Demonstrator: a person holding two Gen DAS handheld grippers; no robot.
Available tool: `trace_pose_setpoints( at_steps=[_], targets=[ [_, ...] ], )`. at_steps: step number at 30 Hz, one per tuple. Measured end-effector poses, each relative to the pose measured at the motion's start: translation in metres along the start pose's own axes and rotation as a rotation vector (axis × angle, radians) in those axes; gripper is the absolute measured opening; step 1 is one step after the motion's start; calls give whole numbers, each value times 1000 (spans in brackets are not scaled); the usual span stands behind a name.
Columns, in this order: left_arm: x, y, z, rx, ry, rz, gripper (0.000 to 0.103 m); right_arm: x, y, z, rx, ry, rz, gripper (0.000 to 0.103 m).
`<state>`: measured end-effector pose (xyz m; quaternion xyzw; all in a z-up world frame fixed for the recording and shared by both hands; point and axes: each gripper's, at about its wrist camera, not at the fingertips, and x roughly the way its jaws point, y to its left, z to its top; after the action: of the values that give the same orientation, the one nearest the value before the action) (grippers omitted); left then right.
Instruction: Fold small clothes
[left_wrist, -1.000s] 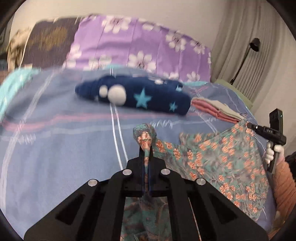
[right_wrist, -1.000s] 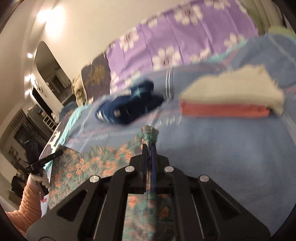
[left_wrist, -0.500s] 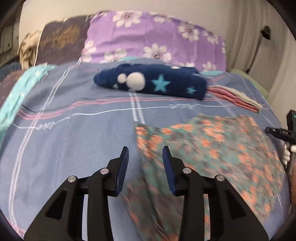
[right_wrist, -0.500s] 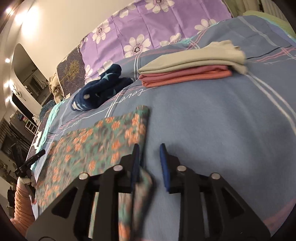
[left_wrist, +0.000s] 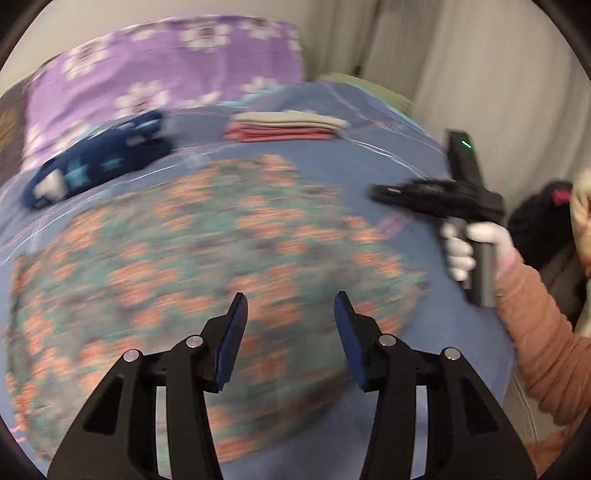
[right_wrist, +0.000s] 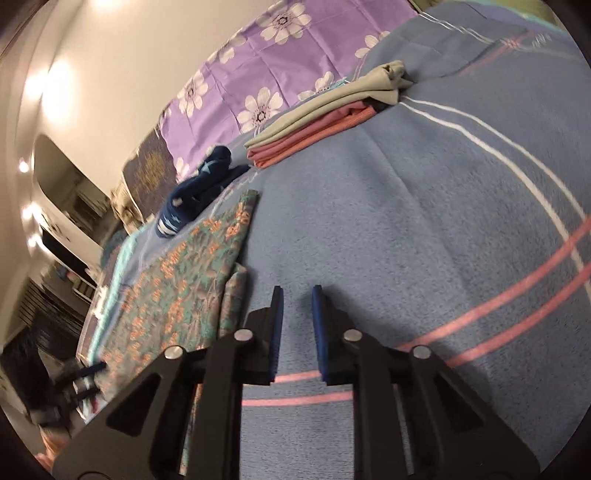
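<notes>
Left gripper (left_wrist: 290, 325) spread, just been opening, nothing between jaws; right gripper (right_wrist: 297, 325) parted narrowly, just been closing, also empty, over blue striped bedspread (right_wrist: 443, 221). Floral teal-and-orange thin cloth garment (left_wrist: 207, 258) flat on bedspread, beside right gripper. Likely light, limp, drapey; best pinched at corners or hem edge.

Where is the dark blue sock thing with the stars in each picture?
Left wrist view: the dark blue starry garment lies upper left, blurred.
Right wrist view: it lies left of centre, beyond the floral cloth.
Shared landmark: the folded pink and beige stack.
</notes>
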<state>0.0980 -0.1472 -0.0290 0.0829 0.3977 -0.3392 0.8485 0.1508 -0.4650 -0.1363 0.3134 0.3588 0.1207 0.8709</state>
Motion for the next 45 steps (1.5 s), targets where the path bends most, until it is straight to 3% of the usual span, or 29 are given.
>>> trace_pose_setpoints(
  at_steps=[4, 6, 8, 13, 16, 18, 23, 27, 29, 31, 33, 35, 37, 40, 42, 45],
  targets=[
    [29, -71, 14, 100, 18, 13, 53, -2, 0, 0, 4, -10, 20, 18],
    [45, -102, 16, 167, 34, 67, 62, -3, -1, 0, 7, -12, 50, 21],
    [62, -123, 17, 214, 48, 139, 62, -6, -5, 0, 15, -13, 80, 22],
    [86, -126, 19, 246, 58, 295, 59, -8, -11, 1, 47, -5, 130, 23],
    [72, -90, 24, 92, 58, 276, 40, -7, -8, 0, 30, 8, 133, 27],
    [59, -68, 25, -6, 48, 270, 33, -6, -2, 0, 0, 19, 124, 30],
    [54, -41, 19, -131, 81, 161, 32, -4, 8, -4, -57, 41, 119, 37],
    [58, -55, 13, -131, 86, 98, 34, -2, 10, -5, -66, 49, 114, 37],
    [59, -74, 20, -89, 58, 87, 47, -3, 10, -6, -61, 50, 115, 37],
    [65, -98, 24, -4, 52, 120, 56, -2, 11, -6, -62, 51, 112, 37],
    [78, -122, 24, 118, 58, 183, 56, -1, 12, -6, -66, 50, 110, 37],
    [88, -127, 22, 167, 67, 258, 51, -1, 13, -6, -65, 49, 111, 37],
    [86, -111, 21, 101, 84, 223, 19, -1, 13, -6, -62, 48, 116, 37],
    [69, -77, 18, -25, 76, 209, 13, 0, 13, -6, -63, 52, 115, 37],
    [64, -66, 17, -44, 77, 212, 12, 0, 16, -6, -71, 56, 106, 37],
    [65, -58, 12, -80, 99, 151, 12, 6, 26, -6, -83, 92, 108, 38]
  ],
)
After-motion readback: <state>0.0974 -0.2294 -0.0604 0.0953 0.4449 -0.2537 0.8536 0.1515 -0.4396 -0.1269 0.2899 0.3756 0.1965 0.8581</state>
